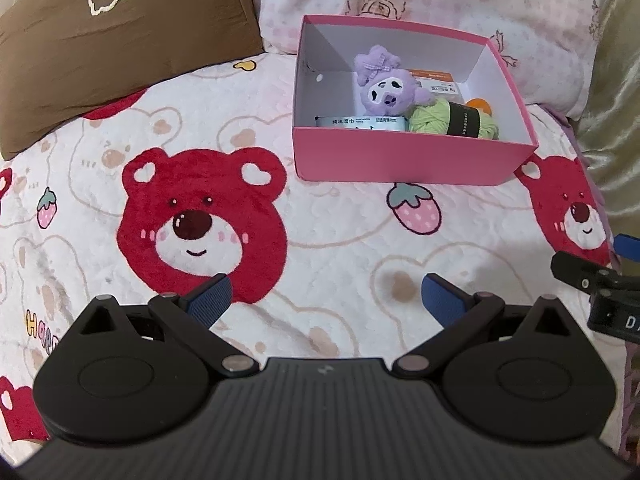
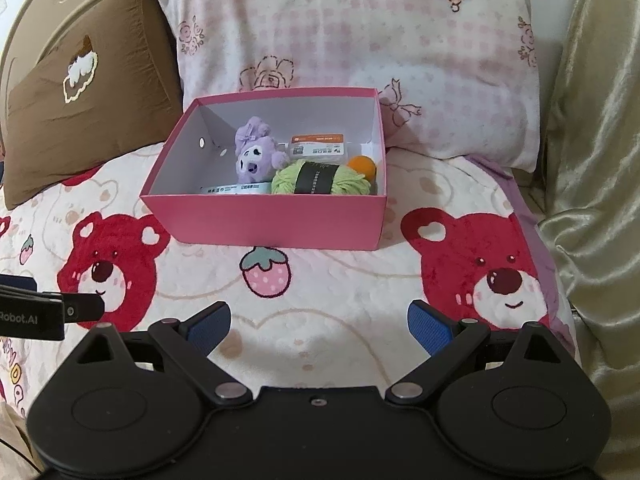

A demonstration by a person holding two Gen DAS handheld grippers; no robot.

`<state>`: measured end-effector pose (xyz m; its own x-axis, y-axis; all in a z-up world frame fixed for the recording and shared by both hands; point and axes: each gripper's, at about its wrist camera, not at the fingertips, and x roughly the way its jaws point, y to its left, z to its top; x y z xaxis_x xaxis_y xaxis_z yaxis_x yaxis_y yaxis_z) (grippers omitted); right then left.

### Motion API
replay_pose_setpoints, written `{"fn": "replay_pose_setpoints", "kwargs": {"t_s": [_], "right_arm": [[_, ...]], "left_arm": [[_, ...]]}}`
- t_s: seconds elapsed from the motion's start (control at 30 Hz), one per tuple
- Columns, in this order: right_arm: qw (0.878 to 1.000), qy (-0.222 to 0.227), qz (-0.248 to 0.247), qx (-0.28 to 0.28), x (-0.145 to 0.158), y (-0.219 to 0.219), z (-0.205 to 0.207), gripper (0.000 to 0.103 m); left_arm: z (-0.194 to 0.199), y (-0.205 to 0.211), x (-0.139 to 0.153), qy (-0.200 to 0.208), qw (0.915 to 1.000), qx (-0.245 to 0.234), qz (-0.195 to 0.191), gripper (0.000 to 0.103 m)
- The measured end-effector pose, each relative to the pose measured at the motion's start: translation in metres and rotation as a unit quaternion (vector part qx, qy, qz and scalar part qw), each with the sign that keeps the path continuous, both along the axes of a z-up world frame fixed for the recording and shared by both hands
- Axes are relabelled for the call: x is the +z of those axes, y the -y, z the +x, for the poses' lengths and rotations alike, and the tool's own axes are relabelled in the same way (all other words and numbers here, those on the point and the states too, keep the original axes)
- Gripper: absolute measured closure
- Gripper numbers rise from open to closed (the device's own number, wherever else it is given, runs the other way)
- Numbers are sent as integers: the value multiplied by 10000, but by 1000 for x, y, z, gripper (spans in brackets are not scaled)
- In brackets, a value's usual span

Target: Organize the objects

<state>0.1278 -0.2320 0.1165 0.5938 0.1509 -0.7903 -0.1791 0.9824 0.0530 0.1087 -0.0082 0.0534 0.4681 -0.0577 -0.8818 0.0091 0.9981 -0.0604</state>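
Pillows leaned behind a bear blanket, and a pink box sat on it. Left of the box, the left gripper hung with fingers apart, holding nothing. Inside the box lay a purple toy, green yarn, a card pack and an orange ball, so sorting looked done. Right of it, the right gripper was apart too. Bare blanket in front gave room to move.
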Motion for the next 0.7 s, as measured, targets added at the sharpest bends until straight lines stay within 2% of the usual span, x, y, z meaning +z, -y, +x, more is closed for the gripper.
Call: {"fn": "replay_pose_setpoints", "kwargs": {"t_s": [0.27, 0.7], "right_arm": [[9998, -65, 178, -32, -1, 4, -1, 6], [9999, 25, 144, -93, 3, 9, -2, 6]], "left_arm": [[-1, 1, -2, -33, 10000, -53, -46, 0], [0, 0, -3, -103, 9999, -16, -52, 0]]}}
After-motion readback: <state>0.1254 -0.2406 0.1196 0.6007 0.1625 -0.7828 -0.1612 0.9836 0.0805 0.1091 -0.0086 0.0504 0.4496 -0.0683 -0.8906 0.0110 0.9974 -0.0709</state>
